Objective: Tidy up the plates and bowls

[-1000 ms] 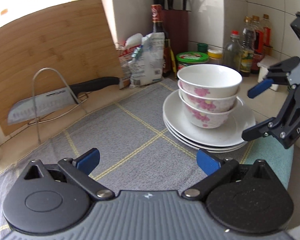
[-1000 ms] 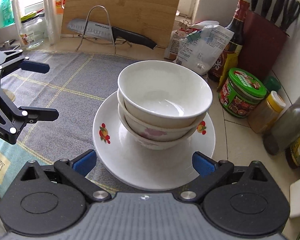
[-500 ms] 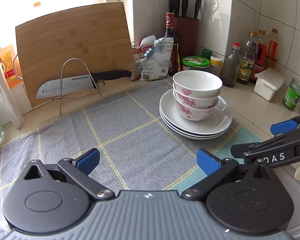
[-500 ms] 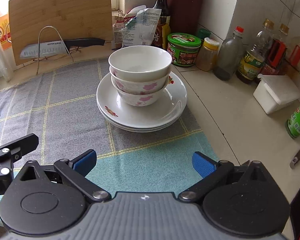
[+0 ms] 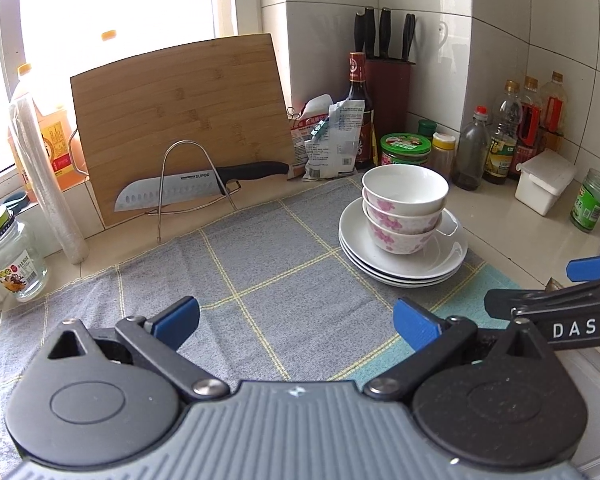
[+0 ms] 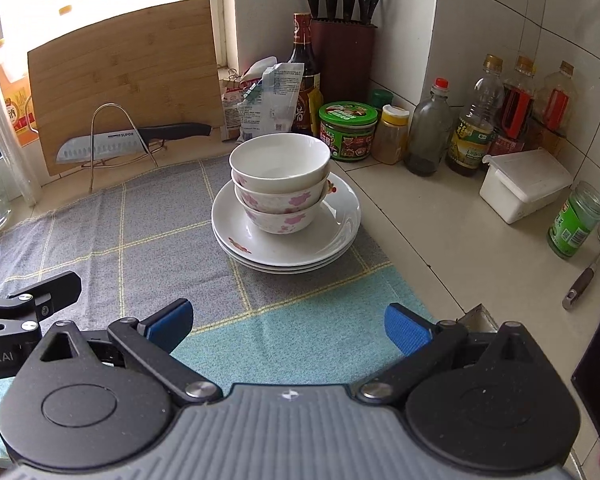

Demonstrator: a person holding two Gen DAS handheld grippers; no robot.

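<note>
Covering most of the pale worktop (image 6: 440, 216) in this kitchen corner, a grey checked cloth (image 5: 260, 280) carries the job's whole load: three white plates (image 6: 260, 246) stacked flat near the cloth's right edge, with three floral bowls (image 6: 278, 188) nested on top of them. I hold both tools low over the near end of the cloth, well apart from the stack. My left tongs (image 5: 296, 320) are spread wide with nothing between the blue pads, and my right tongs (image 6: 288, 326) are spread the same way, also empty. Judging by how the crockery sits, the sorting looks finished, or close to it. The risk now is the tower itself: the bowls stand tall and sit toward the back of the plates rather than dead centre, so a careless nudge from either tool could tip them. A tug on the cloth would shift the whole pile. Behind, a cutting board (image 5: 180, 120) leans on the wall with a knife (image 5: 196, 188) in a wire rack. A green-lidded jar (image 6: 348, 130) stands just beyond the stack, close enough to be clipped on a reach.
</note>
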